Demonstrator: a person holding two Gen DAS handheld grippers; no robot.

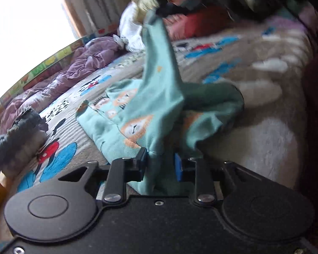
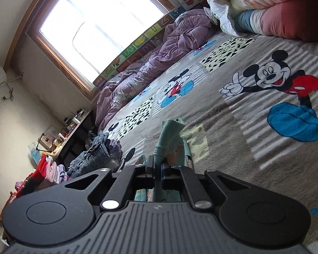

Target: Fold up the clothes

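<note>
A teal child's garment (image 1: 137,114) with orange lion prints lies on the bed, with a darker green part (image 1: 209,95) folded beside it. One strip of it rises steeply toward the far side, where a blurred dark shape holds its end. My left gripper (image 1: 160,164) has a bunched fold of the teal cloth filling the gap between its fingers. In the right wrist view my right gripper (image 2: 158,167) is shut on a narrow edge of the same teal garment (image 2: 169,135), held above the bed.
The bed carries a grey cartoon-mouse blanket (image 2: 233,110). A purple quilt (image 2: 150,65) lies along the window side, pillows and bedding (image 2: 265,10) at the head. Dark jeans and other clothes (image 2: 95,150) are heaped near the bed's edge, also the heap (image 1: 19,137).
</note>
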